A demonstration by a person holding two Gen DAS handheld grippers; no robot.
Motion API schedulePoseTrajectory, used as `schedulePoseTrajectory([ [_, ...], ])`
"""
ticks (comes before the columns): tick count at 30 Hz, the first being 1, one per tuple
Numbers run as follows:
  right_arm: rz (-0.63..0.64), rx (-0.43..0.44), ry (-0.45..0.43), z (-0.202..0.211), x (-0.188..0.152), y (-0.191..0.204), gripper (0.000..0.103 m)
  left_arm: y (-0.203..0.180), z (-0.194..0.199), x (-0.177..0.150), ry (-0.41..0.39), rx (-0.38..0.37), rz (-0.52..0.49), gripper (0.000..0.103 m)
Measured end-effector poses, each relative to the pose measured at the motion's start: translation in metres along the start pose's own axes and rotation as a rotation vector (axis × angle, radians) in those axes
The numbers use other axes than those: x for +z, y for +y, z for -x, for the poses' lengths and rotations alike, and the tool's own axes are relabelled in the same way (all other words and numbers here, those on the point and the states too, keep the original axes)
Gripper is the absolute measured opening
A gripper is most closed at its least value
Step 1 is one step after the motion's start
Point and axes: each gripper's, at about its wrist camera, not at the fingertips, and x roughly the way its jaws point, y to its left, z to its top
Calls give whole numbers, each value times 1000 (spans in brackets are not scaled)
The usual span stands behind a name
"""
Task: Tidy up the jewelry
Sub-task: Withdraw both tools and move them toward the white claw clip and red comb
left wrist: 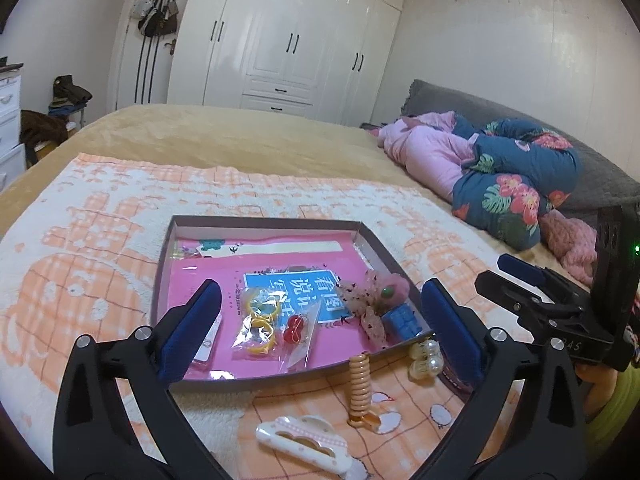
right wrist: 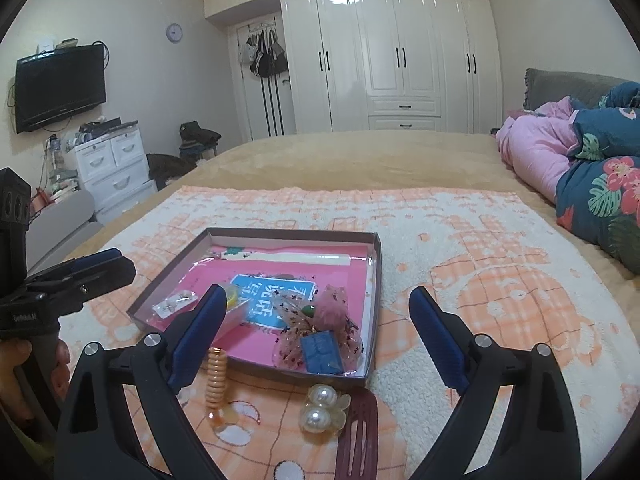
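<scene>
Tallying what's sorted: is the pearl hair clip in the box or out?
Out. The pearl hair clip lies on the towel, just outside the box's near wall.

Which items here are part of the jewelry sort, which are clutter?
Job: shallow grey cardboard tray, bagged yellow hair ties, pearl hair clip, peach spiral hair tie, white cloud-shaped claw clip.
Clutter: floral blue quilt, wall-mounted black TV.
</scene>
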Motion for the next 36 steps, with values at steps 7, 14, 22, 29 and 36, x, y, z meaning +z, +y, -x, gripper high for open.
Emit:
schedulePoseTrajectory([
  [7, 7, 2, -26, 21, -2, 3, 90, -6, 20, -5, -21, 3, 1, 92],
  [14, 7, 4, -48, 40, -3, 4, 90, -8, 34, -11, -32, -1, 8, 92],
  [22, 13, 7, -65, 56, -6, 7, 91, -13, 52, -17, -49, -10, 16, 92],
  [29, 35, 7, -69, 70, -16, 12, 91, -18, 62, -26, -51, -8, 8, 92],
  [36, 61, 12, -60, 78, -26, 19, 91, -21, 69, -38, -45, 1, 4, 92],
])
